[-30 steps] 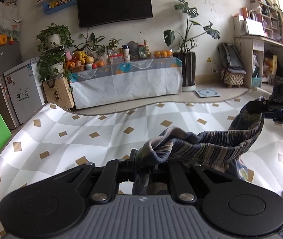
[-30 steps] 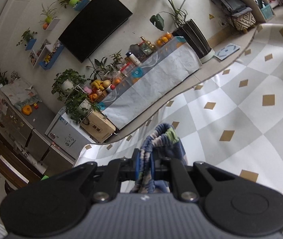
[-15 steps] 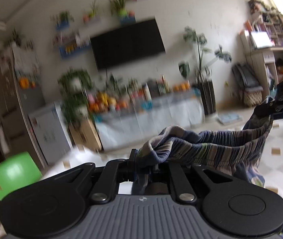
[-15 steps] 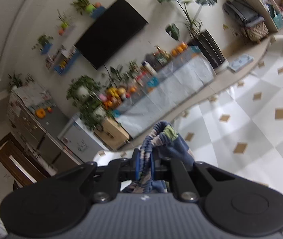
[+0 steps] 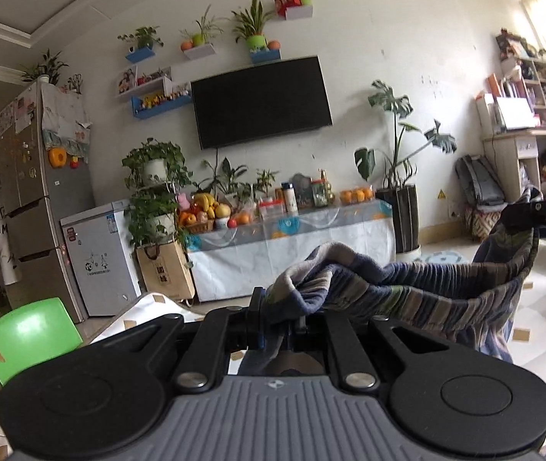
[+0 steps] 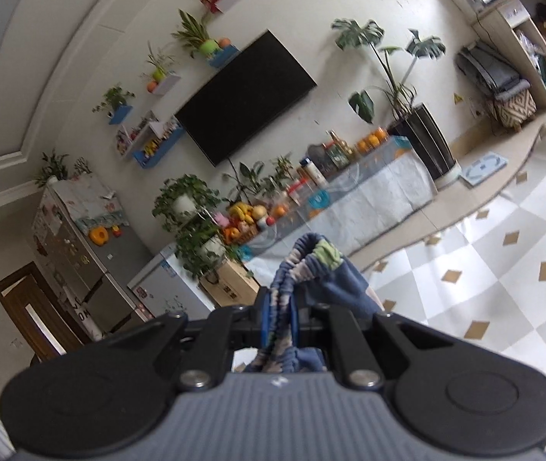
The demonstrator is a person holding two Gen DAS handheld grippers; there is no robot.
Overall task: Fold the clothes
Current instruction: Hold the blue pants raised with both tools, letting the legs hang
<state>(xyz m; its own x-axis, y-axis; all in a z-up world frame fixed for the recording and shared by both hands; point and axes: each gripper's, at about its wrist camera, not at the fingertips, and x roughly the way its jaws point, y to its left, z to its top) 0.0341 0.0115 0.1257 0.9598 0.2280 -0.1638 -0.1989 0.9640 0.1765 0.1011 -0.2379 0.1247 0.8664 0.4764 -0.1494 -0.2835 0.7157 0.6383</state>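
A blue and grey striped garment [image 5: 419, 292] with an elastic waistband hangs stretched between my two grippers, lifted above the table. My left gripper [image 5: 278, 317] is shut on one end of the waistband. My right gripper [image 6: 278, 319] is shut on the other end [image 6: 311, 257]; it also shows at the right edge of the left wrist view [image 5: 542, 215]. The lower part of the garment hangs down out of sight behind the gripper bodies.
The table wears a white cloth with tan diamonds [image 6: 503, 269]. A green chair [image 5: 27, 338] stands at the left. Across the room are a fruit-laden sideboard [image 5: 292, 246], a TV [image 5: 261, 101], a fridge [image 5: 42, 199] and a tall plant [image 5: 396, 176].
Both grippers have risen and tilted upward with the garment, so the views now show the wall and ceiling where they showed the table. The grips are unchanged.
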